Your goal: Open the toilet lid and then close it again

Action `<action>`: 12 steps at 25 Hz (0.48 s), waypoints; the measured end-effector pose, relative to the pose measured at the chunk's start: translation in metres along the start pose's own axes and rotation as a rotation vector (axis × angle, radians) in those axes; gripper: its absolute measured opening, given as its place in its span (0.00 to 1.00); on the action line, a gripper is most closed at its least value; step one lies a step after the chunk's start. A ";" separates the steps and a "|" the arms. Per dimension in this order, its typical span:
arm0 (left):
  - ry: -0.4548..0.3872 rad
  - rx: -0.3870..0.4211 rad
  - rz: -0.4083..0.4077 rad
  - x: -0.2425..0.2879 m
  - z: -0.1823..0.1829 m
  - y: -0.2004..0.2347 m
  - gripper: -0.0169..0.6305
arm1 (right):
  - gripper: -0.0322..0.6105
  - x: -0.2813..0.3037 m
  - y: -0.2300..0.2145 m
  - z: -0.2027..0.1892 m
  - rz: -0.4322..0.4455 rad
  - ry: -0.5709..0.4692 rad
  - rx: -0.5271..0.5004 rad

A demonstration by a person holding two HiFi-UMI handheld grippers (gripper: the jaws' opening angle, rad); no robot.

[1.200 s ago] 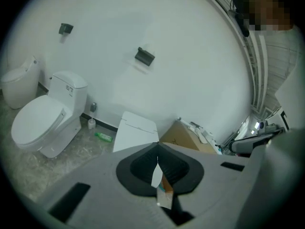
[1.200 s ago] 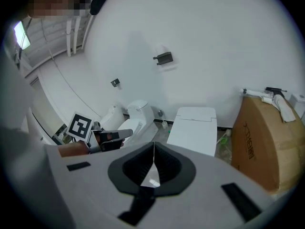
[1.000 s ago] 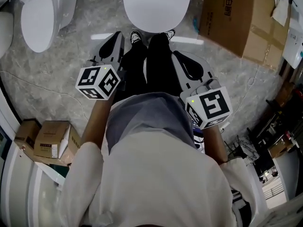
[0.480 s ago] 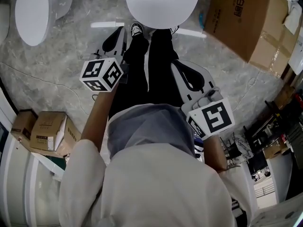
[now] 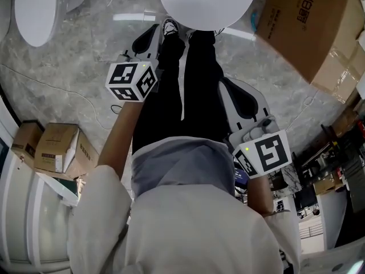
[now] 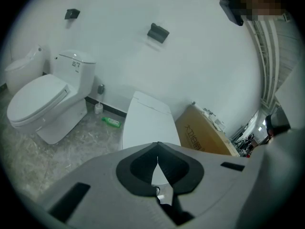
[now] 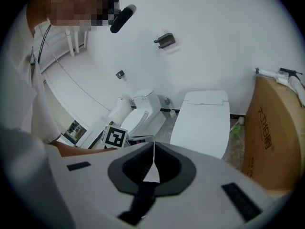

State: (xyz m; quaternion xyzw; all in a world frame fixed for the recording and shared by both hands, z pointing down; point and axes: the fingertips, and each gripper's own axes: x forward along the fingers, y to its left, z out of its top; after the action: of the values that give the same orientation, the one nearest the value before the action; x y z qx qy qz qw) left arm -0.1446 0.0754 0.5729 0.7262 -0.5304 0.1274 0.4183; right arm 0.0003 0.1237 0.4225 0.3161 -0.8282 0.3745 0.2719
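The white toilet lid (image 5: 208,1) lies closed at the top of the head view, just past the person's shoes. In the left gripper view the lid (image 6: 147,123) stretches away ahead of the jaws, and in the right gripper view it (image 7: 202,123) sits ahead and slightly right. My left gripper (image 5: 153,34) is shut and empty, short of the lid's near left edge. My right gripper (image 5: 227,84) is also shut and empty, and hangs farther back beside the person's right leg. Both grippers (image 6: 157,146) (image 7: 153,144) show their jaws pressed together with nothing between them.
A second toilet (image 5: 37,10) stands to the left, with a green bottle (image 6: 111,122) on the floor between the two. A large cardboard box (image 5: 319,21) stands close on the right of the lid. Small boxes (image 5: 54,153) sit at the lower left. The person's black trousers (image 5: 182,84) fill the gap between the grippers.
Both grippers have sunk lower, and the left one has moved up the picture toward the lid's near edge. Both stay shut. The lid has not moved.
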 end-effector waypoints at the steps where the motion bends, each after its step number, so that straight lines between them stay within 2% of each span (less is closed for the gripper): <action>1: 0.007 0.002 -0.002 0.005 -0.006 0.003 0.03 | 0.07 0.002 -0.002 -0.003 0.000 0.005 0.005; 6: 0.041 0.017 -0.008 0.030 -0.036 0.019 0.03 | 0.07 0.011 -0.008 -0.011 0.026 0.024 0.026; 12: 0.051 -0.096 -0.024 0.055 -0.064 0.045 0.03 | 0.07 0.026 -0.009 -0.026 0.051 0.062 0.026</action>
State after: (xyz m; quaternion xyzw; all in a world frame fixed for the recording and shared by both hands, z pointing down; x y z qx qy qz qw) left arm -0.1450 0.0828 0.6678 0.7084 -0.5161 0.1153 0.4675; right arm -0.0043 0.1315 0.4596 0.2864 -0.8224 0.4016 0.2837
